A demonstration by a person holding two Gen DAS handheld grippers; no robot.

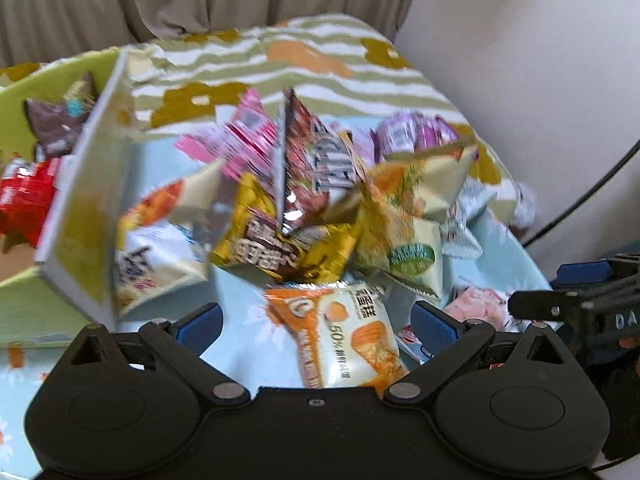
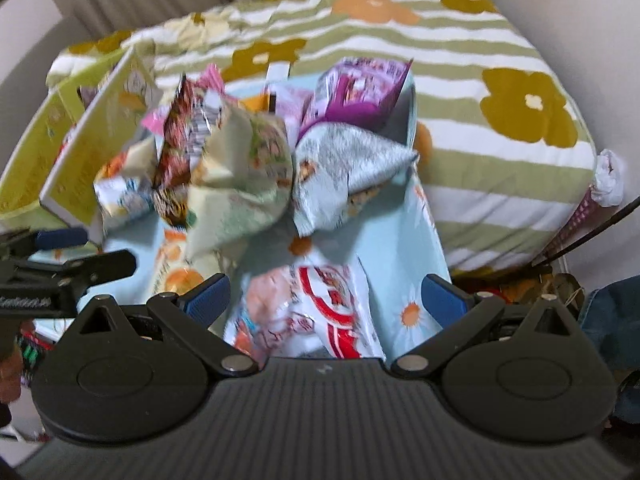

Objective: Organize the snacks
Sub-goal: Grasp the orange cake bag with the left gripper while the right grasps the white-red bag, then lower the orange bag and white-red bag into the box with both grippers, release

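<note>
— Left gripper (image 1: 316, 320)?
— Spread wide, holding nothing. Poised over an orange-and-white packet (image 1: 352, 340) lying flat between the blue pads (image 1: 202, 322), touching neither.

— Right gripper (image 2: 326, 300)?
— Likewise wide apart and empty. Below it, a red-and-white packet (image 2: 316, 312) near the front edge of the light blue daisy cloth (image 2: 400, 240).

— Location of the snacks?
— Heaped mid-cloth: gold packet (image 1: 276, 248), brown packet (image 1: 308, 160), pink packet (image 1: 248, 136), pale green packet (image 1: 404, 216), silver packet (image 2: 344, 168); purple packet (image 2: 360, 92) toward the far edge. Much blurred; print unreadable.

— Container?
— Green box (image 1: 24, 92) at the left edge of the cloth, flap (image 1: 84, 200) raised; brown wrapper (image 1: 56, 120) and red wrapper (image 1: 24, 196) inside.

— Support underneath?
— Striped floral bedspread (image 2: 500, 60), cloth laid on top.
</note>
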